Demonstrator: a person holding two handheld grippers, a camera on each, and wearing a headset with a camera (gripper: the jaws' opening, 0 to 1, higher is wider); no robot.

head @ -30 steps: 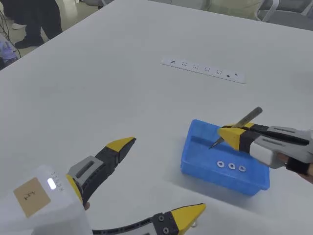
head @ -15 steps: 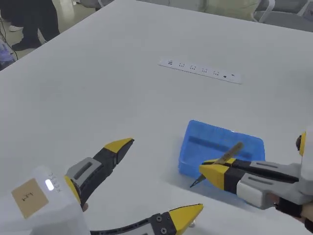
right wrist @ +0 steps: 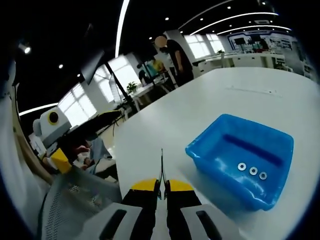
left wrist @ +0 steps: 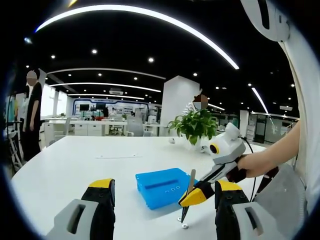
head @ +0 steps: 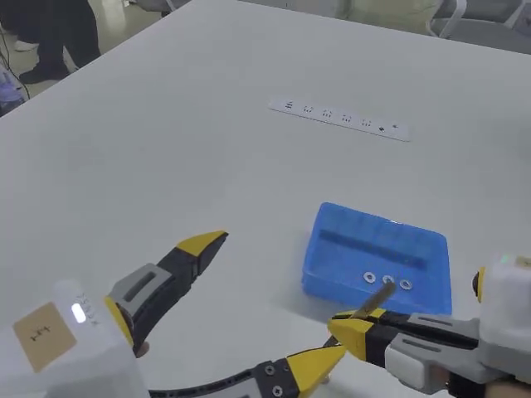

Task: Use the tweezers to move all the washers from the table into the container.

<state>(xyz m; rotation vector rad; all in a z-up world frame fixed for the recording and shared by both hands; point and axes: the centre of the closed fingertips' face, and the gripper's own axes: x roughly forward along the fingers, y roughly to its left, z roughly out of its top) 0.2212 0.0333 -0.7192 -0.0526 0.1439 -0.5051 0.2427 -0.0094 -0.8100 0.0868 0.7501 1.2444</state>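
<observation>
A blue container (head: pixel 328 249) stands on the white table (head: pixel 166 141) and holds three washers (head: pixel 387 281). My right gripper (head: pixel 344 325) is shut on grey tweezers (head: pixel 375 298), just in front of the container's near left corner. In the left gripper view the tweezers (left wrist: pixel 189 192) point down at a loose washer (left wrist: pixel 184 226) on the table, right beside the container (left wrist: pixel 150 192). My left gripper (head: pixel 270 298) is open at the bottom left, holding nothing. The right gripper view shows the tweezers (right wrist: pixel 161 172) between shut jaws, with the container (right wrist: pixel 220 145) and washers (right wrist: pixel 251 170) to the right.
A white power strip (head: pixel 340 118) lies flat beyond the container. A person's legs (head: pixel 50 33) stand past the table's far left edge, and chairs (head: pixel 481 16) are at the far right. A potted plant (left wrist: pixel 195 125) sits further back on the table.
The right gripper has carried the tweezers from above the container to the table in front of its left corner, close to my left gripper's jaw. The left gripper has stayed put.
</observation>
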